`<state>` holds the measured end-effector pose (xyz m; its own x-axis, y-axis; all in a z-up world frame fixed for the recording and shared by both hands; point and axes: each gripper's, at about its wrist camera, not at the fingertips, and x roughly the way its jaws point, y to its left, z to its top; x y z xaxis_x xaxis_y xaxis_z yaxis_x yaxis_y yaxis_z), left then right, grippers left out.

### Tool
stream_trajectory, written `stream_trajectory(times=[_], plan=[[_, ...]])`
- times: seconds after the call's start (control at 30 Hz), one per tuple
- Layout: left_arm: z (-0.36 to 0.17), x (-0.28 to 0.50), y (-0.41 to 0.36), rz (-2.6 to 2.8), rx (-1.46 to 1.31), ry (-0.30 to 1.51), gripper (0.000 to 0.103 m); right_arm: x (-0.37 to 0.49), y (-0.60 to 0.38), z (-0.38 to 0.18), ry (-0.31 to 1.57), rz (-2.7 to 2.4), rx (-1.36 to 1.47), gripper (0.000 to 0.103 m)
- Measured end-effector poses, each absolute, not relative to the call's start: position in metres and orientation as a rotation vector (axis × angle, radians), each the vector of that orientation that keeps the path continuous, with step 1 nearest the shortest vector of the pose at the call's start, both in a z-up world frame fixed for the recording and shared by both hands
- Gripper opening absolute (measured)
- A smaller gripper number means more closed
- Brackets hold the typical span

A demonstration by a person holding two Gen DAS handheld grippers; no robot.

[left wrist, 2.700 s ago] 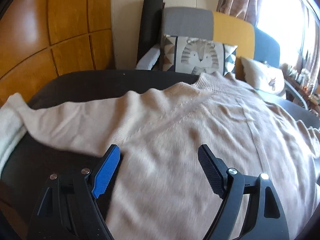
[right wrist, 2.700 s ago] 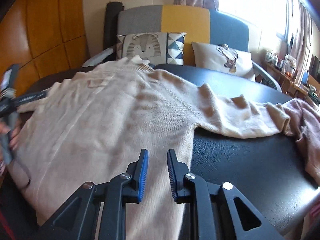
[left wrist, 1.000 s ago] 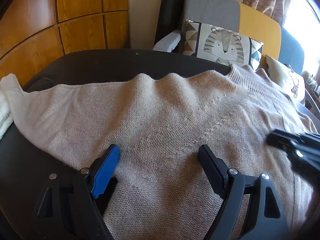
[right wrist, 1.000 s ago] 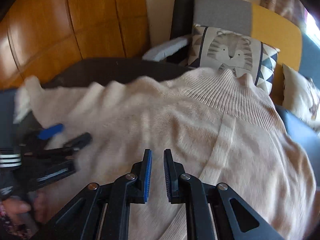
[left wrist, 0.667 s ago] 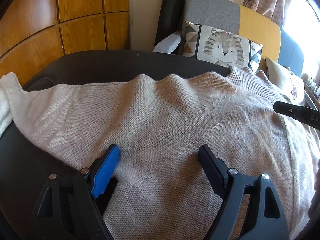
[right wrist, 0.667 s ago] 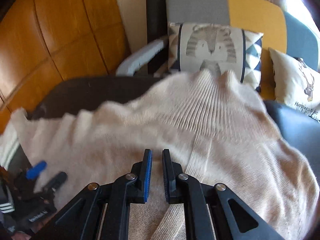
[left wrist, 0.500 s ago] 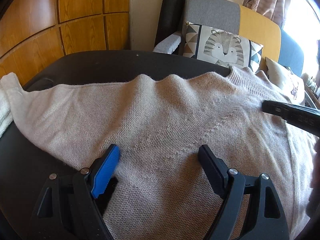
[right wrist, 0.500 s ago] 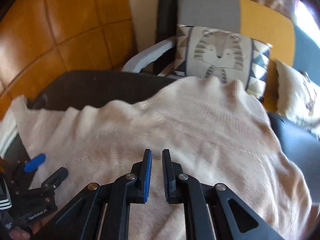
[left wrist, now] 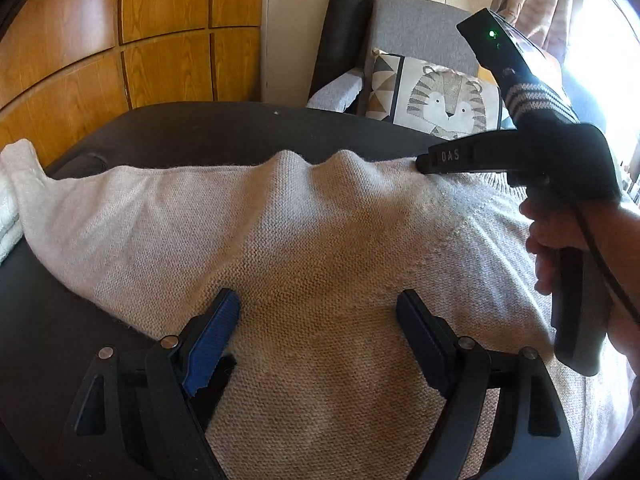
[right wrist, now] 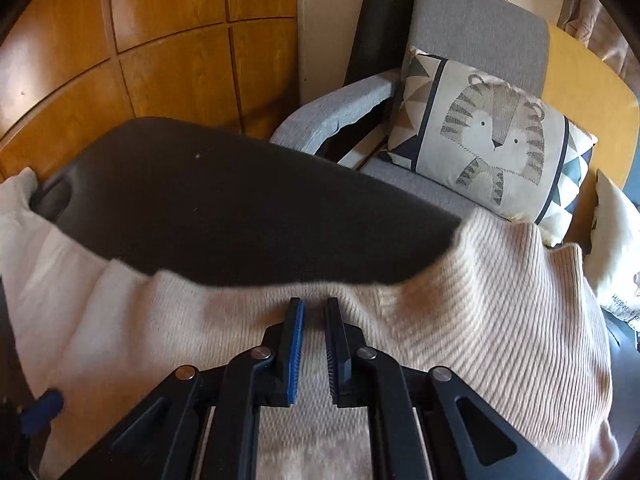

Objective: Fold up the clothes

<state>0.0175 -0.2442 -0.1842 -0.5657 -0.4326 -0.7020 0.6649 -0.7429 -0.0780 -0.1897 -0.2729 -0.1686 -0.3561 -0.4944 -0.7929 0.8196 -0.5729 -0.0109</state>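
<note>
A beige knit sweater (left wrist: 320, 240) lies spread on a black table (left wrist: 200, 136), one sleeve (left wrist: 72, 208) stretched to the left. My left gripper (left wrist: 316, 320) hangs open just above the sweater's body near the armpit, with nothing between its fingers. My right gripper (right wrist: 314, 312) is shut, its pads nearly together with no cloth caught between them. It sits over the sweater's far shoulder edge (right wrist: 280, 292), left of the ribbed collar (right wrist: 520, 280). In the left wrist view the right gripper (left wrist: 420, 162) reaches in from the right, held by a hand (left wrist: 560, 240).
A grey armchair (right wrist: 472, 28) with a tiger cushion (right wrist: 492, 132) stands just behind the table's far edge, a black roll (left wrist: 344, 24) beside it. Wood panels (left wrist: 120, 60) fill the left. A white folded cloth (left wrist: 8, 216) lies at the table's left end.
The right gripper has swept left across the sweater, from over the collar to the far shoulder edge, and now fills the right of the left wrist view. The left gripper has stayed put.
</note>
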Motion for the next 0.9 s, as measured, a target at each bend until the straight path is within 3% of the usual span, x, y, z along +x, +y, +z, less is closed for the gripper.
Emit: stream_trajectory(times=[0.2, 0.33, 0.57, 0.9], plan=[[-0.184, 0.018, -0.243, -2.287, 0.903, 0.446, 0.084, -0.195, -0.229, -0.138, 0.372, -2.041, 0.951, 0.010], [-0.184, 0.018, -0.243, -2.284, 0.906, 0.440, 0.084, -0.213, -0.162, -0.126, 0.400, -2.203, 0.965, 0.011], [-0.185, 0.017, -0.243, -2.278, 0.910, 0.428, 0.084, -0.265, -0.079, -0.158, 0.341, -2.298, 1.183, 0.011], [-0.188, 0.015, -0.247, -2.279, 0.909, 0.423, 0.084, -0.284, -0.064, -0.162, 0.217, -2.358, 1.119, 0.011]])
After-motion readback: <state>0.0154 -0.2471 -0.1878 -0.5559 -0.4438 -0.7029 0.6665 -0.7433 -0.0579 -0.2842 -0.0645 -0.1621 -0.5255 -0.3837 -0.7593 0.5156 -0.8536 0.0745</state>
